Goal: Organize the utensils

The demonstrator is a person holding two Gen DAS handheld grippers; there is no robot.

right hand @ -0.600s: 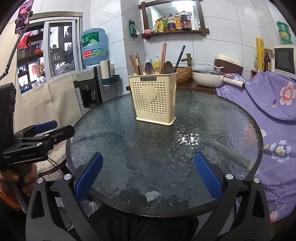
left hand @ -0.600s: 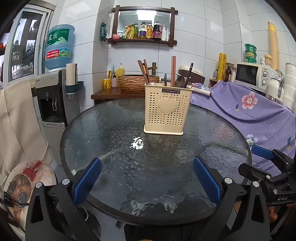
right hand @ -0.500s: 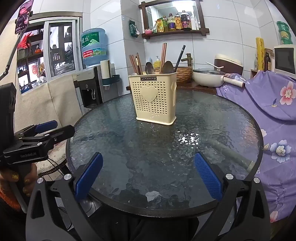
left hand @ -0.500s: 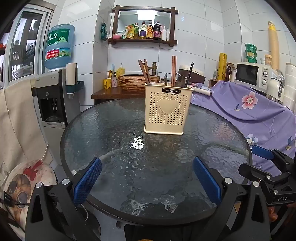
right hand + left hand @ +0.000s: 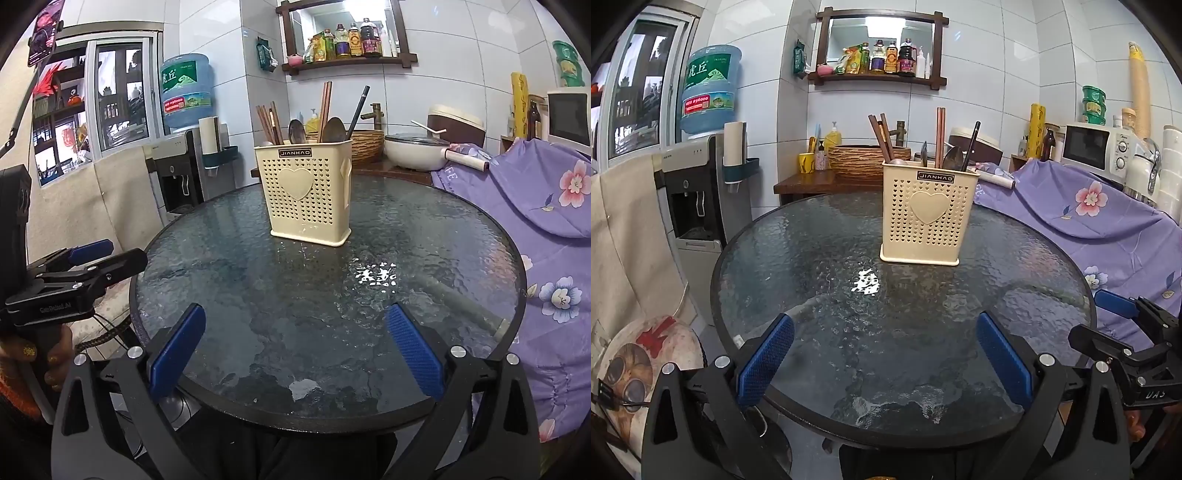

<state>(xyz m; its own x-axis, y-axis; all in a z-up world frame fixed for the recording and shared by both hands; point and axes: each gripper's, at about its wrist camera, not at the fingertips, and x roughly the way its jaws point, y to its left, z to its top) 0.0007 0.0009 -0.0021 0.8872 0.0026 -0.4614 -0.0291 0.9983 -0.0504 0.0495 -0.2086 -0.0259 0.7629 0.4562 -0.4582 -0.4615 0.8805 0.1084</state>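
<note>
A cream perforated utensil holder (image 5: 928,214) with a heart on its front stands upright on the round glass table (image 5: 798,258). It also shows in the right wrist view (image 5: 308,194). Brown chopsticks (image 5: 882,137), spoons (image 5: 334,130) and a dark utensil stick out of its top. My left gripper (image 5: 884,356) is open and empty over the table's near edge. My right gripper (image 5: 295,349) is open and empty over the near edge too. Each gripper shows at the side of the other's view, the right one (image 5: 1123,328) and the left one (image 5: 90,264).
A purple floral cloth (image 5: 1089,214) covers furniture right of the table. A water dispenser (image 5: 698,184) stands at the left. A wooden counter with a basket (image 5: 864,162) and a pot (image 5: 415,151) sits behind the table. A microwave (image 5: 1097,149) is at the far right.
</note>
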